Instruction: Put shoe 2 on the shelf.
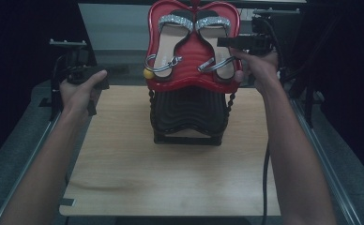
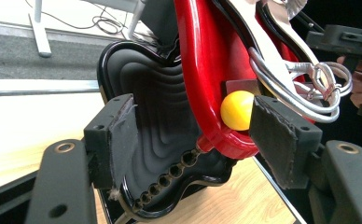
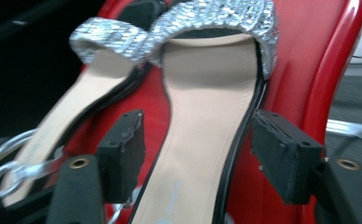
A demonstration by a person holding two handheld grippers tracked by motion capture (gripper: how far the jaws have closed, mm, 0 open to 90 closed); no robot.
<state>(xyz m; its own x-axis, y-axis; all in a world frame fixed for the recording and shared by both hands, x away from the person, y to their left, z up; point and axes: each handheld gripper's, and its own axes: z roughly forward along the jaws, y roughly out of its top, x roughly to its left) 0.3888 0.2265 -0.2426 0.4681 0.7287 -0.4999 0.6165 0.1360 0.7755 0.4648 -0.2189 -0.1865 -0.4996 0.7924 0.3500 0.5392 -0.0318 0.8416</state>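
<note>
My fingers (image 3: 284, 156) are matt black plastic, their pads faced with rough, fraying black foam. The red tray (image 1: 195, 75) is glossy, smooth plastic with rippled ridges; the black tray (image 2: 156, 121) under it is the same ribbed plastic, duller in the middle, shiny at the rim. The sandals (image 3: 202, 135) have smooth beige insoles that look like leather, glittering silver sequin bands and polished metal ankle rings. The yellow ball (image 2: 237, 110) is smooth, faintly shiny. The table (image 1: 170, 173) is pale matt wood grain.
</note>
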